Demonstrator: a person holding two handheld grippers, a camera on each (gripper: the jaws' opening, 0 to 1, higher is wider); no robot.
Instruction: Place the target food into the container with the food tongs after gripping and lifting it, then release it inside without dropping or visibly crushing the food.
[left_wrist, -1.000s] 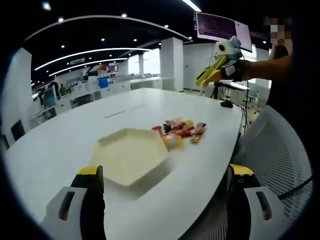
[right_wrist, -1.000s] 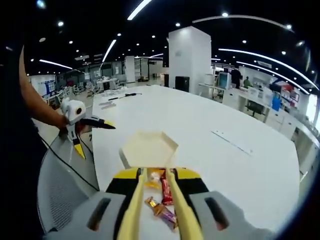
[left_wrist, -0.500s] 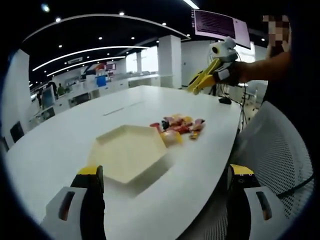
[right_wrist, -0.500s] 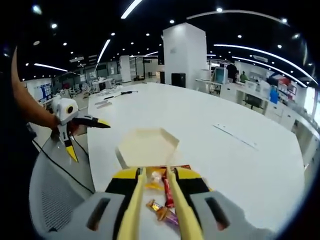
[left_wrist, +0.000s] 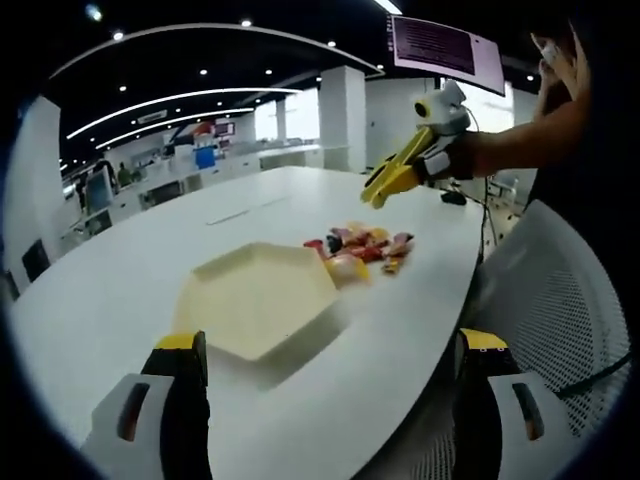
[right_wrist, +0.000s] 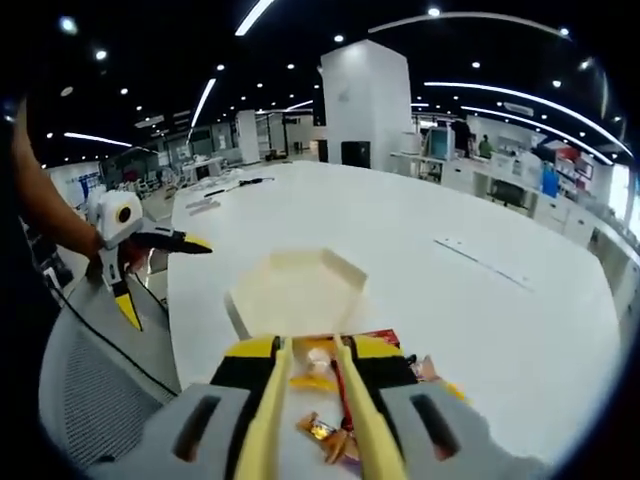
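A cream hexagonal container (left_wrist: 262, 300) sits on the white table (left_wrist: 140, 250), with a pile of wrapped snacks (left_wrist: 362, 245) just beyond its far right corner. My right gripper (left_wrist: 380, 190) hangs above that pile, shut on yellow food tongs (left_wrist: 395, 175) whose arms stand slightly apart with nothing between them. In the right gripper view the tongs (right_wrist: 270, 400) rise from my right gripper (right_wrist: 312, 350), pointing over the snacks (right_wrist: 318, 368) toward the container (right_wrist: 295, 290). My left gripper (left_wrist: 335, 400) is wide open near the table edge. It also appears as the left gripper (right_wrist: 165, 280), held off the table's left side.
A mesh chair back (left_wrist: 560, 320) stands at the table's near right edge. The person's forearm (left_wrist: 520, 150) reaches in from the right. A wall screen (left_wrist: 445, 50) hangs behind. Desks and a pillar (right_wrist: 365, 110) lie far beyond the table (right_wrist: 470, 310).
In the left gripper view, my right gripper with the tongs has come lower and nearer to the snack pile. The container and snacks lie where they were; my left gripper stays open.
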